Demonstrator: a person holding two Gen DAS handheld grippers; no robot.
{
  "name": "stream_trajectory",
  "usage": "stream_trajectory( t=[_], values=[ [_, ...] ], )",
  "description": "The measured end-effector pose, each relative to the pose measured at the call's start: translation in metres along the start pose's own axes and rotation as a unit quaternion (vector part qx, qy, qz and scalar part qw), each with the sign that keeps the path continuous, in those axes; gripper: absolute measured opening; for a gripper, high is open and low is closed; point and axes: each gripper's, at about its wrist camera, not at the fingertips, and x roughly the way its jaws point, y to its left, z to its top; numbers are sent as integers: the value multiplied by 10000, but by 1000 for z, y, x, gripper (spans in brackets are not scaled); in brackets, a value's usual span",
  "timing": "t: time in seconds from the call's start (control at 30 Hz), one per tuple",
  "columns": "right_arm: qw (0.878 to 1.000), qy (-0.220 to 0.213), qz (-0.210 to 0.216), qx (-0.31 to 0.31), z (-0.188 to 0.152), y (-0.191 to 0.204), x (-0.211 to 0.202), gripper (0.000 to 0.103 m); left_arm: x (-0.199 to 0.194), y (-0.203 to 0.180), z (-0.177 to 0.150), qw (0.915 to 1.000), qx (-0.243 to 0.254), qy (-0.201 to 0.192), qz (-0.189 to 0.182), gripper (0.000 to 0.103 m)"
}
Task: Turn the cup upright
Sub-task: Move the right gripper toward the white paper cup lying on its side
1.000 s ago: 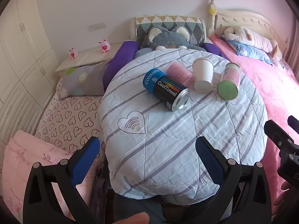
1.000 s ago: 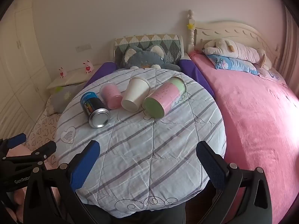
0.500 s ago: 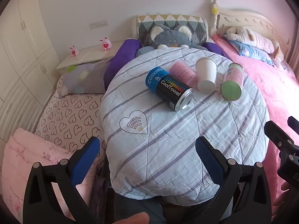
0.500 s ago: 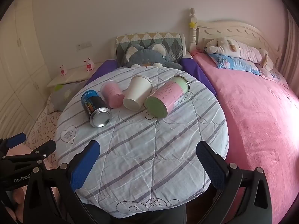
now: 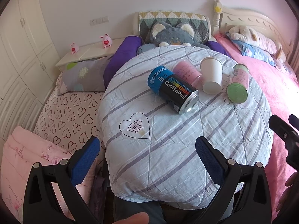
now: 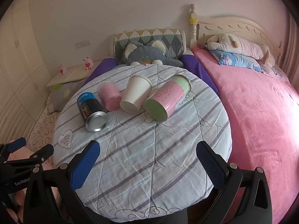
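Note:
Several containers lie on their sides on a round table covered with a striped quilt [image 5: 168, 149] [image 6: 149, 158]: a white paper cup [image 5: 212, 77] [image 6: 135, 94], a pink cup [image 5: 186, 73] [image 6: 110, 98], a pink and green canister [image 5: 238, 85] [image 6: 168, 98] and a black and blue CoolTowel can [image 5: 173, 89] [image 6: 91, 110]. My left gripper [image 5: 145, 155] is open and empty at the near table edge. My right gripper [image 6: 147, 158] is open and empty over the near part of the table.
A grey plush cat [image 5: 172, 35] sits behind the table. A pink bed [image 6: 261, 112] runs along the right, a heart-print bed [image 5: 69, 115] along the left. A folded pink blanket [image 5: 24, 158] lies at the near left. A white nightstand [image 5: 87, 52] holds two small figures.
Both cameras have moved slightly closer to the table and tilted down a little. The containers have not moved. Both grippers stay open.

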Motion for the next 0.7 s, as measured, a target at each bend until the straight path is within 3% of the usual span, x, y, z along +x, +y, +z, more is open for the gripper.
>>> stream_trajectory(
  t=[0.37,0.7],
  values=[
    [9995,312,71,-70,28,6,38,103,23,0,15,9999,-31,121,-12,103],
    [9981,533,298,-67,82,18,92,103,47,6,42,9999,-112,123,46,103]
  ],
)
